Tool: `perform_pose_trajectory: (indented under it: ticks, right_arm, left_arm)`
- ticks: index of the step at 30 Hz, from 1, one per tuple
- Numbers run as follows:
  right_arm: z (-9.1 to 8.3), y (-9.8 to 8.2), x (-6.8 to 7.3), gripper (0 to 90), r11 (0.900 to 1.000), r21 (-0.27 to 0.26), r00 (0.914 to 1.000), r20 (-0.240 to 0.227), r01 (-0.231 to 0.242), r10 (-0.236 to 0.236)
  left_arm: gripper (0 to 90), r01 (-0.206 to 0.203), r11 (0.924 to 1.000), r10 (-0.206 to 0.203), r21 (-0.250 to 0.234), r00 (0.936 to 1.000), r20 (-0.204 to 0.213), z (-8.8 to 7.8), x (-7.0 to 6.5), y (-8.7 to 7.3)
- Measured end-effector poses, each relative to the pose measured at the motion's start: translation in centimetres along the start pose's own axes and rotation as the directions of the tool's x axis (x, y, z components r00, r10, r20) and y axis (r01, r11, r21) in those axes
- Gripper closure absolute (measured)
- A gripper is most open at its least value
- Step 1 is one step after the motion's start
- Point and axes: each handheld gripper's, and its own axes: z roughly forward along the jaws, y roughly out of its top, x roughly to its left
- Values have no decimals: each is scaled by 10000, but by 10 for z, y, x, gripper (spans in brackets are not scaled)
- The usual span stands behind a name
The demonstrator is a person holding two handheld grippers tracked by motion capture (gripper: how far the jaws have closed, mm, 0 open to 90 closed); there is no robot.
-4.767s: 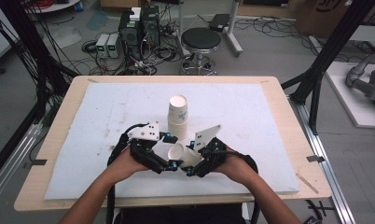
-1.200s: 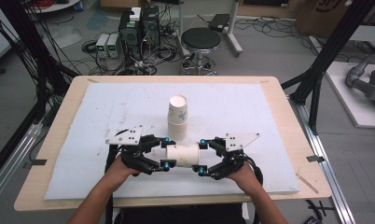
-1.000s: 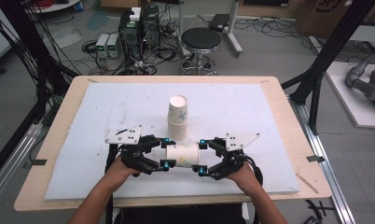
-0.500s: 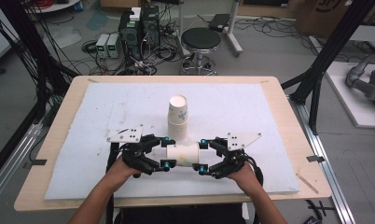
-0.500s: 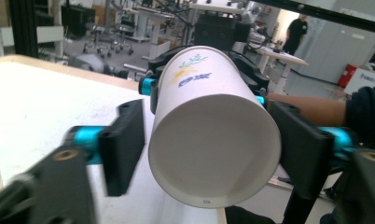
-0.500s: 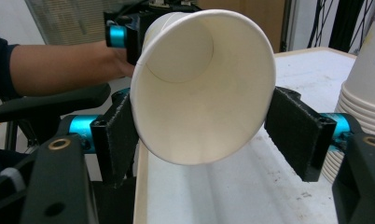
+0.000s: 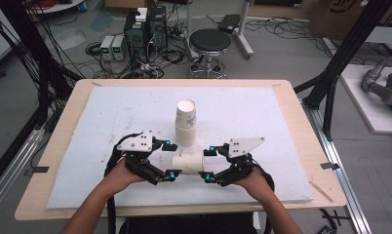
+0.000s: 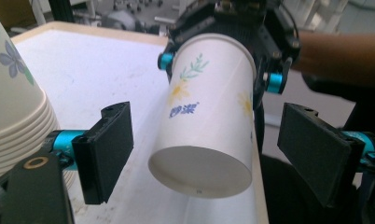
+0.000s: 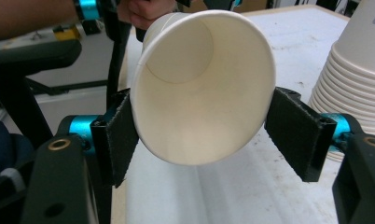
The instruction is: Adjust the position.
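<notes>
Since the earlier frame the single paper cup (image 7: 188, 163), lying level at lower centre of the high view just below the stack of cups (image 7: 186, 124), has lost one hold: the left gripper (image 7: 170, 160) has just been opening, its fingers (image 8: 108, 149) standing clear of the cup's base. The right gripper (image 7: 208, 165) has its fingers (image 9: 121, 135) pressed on the rim, seemingly so that one hand alone carries it above the surface (image 7: 262, 122).

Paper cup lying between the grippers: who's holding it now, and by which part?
The right gripper grips the paper cup at its open rim. The left gripper has just been opening; its pads stand clear of the cup's base.
</notes>
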Motion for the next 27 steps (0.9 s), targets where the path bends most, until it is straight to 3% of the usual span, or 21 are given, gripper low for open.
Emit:
perform_pose_trajectory:
  ticks: [7, 12, 22, 25, 27]
  right_arm:
    - [3, 18, 0, 284, 9907, 1181, 9974, 170, 678, -703]
    - [6, 27, 1, 283, 9820, 1686, 9961, 95, 847, -876]
    - [15, 45, 2, 283, 9525, 2697, 9897, -191, 1418, -1419]
    - [18, 51, 3, 284, 9405, 2988, 9864, -182, 1615, -1636]
    - [20, 54, 4, 284, 9270, 3338, 9843, -161, 1711, -1759]
  left_arm:
    - [183, -216, 9980, 224, 595, 9997, -127, 1, -1, 4]
    - [182, -346, 9954, 363, 898, 9992, -167, 1, -1, 5]
    - [188, -684, 9792, 744, 1912, 9969, -247, 5, -1, 6]
    - [192, -770, 9748, 834, 2092, 9963, -218, 6, -1, 7]
    - [192, -757, 9727, 832, 2195, 9962, -253, 7, -1, 8]
